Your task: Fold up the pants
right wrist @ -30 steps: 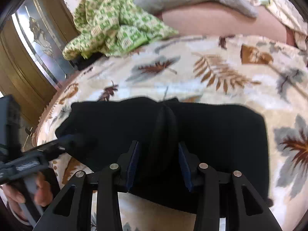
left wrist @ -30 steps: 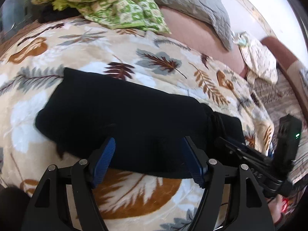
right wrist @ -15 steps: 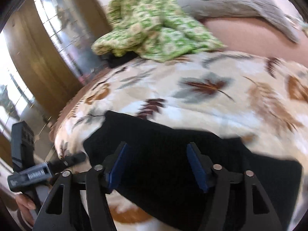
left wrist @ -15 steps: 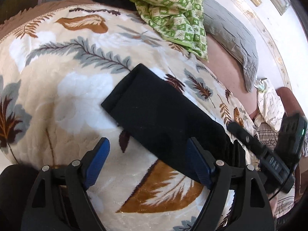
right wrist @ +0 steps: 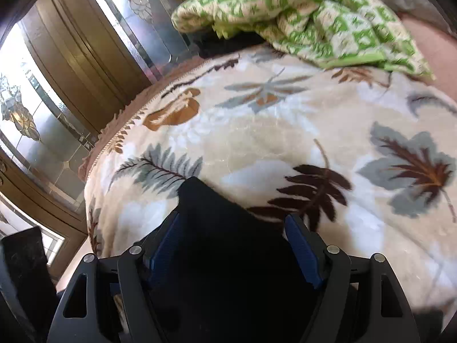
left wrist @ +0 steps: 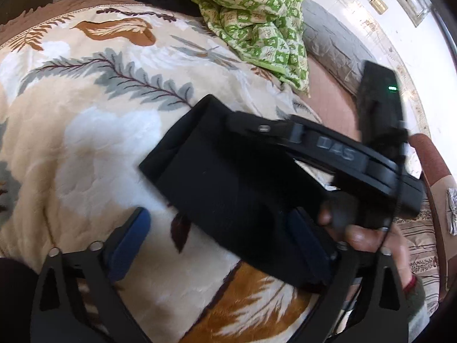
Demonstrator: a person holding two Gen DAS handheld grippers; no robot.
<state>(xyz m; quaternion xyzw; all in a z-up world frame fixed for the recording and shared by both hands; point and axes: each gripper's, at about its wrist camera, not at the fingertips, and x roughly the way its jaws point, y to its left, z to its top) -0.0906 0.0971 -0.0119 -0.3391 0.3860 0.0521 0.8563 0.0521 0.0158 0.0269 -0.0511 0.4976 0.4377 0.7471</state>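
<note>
Pants (left wrist: 237,188) lying as a compact black folded bundle on the leaf-print blanket (left wrist: 85,143), near the front edge of the bed. Fold looks mostly done; judging this as the final tidy/flatten stage.

L gripper (left wrist: 220,237) hovering just over the near end of the bundle, jaws standing wide, nothing between them. Its rt blue pad (left wrist: 307,237) sitting over the cloth, lt pad over bare blanket.

R gripper (right wrist: 231,243) reaching across the bundle's far side, jaws also wide, black cloth lying between and beneath them but not pinched, as far as can be seen. In the L wrist view its body (left wrist: 342,154) is crossing over the pants; whether it's touching the cloth, can't tell.

To do the step well, imo: lowering both grippers w/o snagging the top layer, pressing along the fold line, not dragging sideways, since plush blanket probably grips fabric and could skew edges. Keeping clear of green checked cloth (left wrist: 257,20) further back, well apart.
</note>
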